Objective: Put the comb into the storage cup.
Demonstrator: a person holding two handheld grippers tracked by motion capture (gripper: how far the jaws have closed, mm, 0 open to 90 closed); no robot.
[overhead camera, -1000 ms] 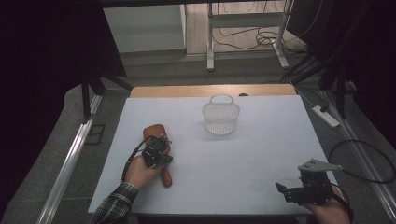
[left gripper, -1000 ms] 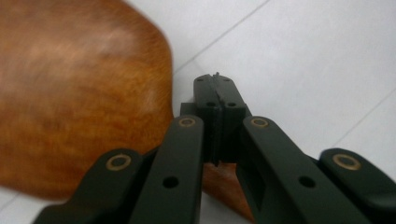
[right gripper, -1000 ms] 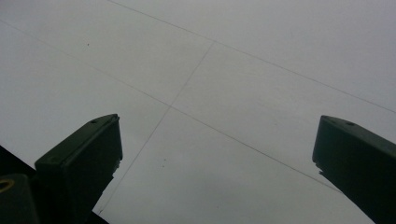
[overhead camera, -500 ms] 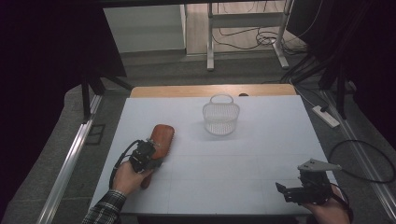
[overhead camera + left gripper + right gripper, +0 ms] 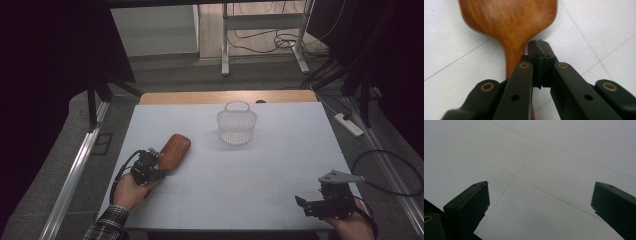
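- Left gripper [image 5: 156,162]: jaws pressed fully together, tips touching, nothing between them. The tips lie just beside the neck of the wooden spatula [image 5: 172,151], where handle meets blade; contact with the wood cannot be settled.
- Wooden spatula: flat on the white table [image 5: 280,150], near the left edge, about halfway along it; blade points toward the far side. In the left gripper view [image 5: 541,53] the blade [image 5: 509,17] is cut off at the top of the frame and the closed jaws hide most of the handle.
- Right gripper [image 5: 306,206]: near the front right corner, held low over bare tabletop; jaws stand wide apart and empty. In the right gripper view [image 5: 539,202] the surface between them carries thin seam lines.
- Wire basket [image 5: 236,125]: upright, handle raised, near the middle of the far edge; well apart from both grippers. Nothing stands between spatula and basket.
- Power strip [image 5: 348,124]: on the floor past the right edge, cables around it.
- Surroundings beyond the table are dark; detail there is hard to make out.
- No legible writing or labels.
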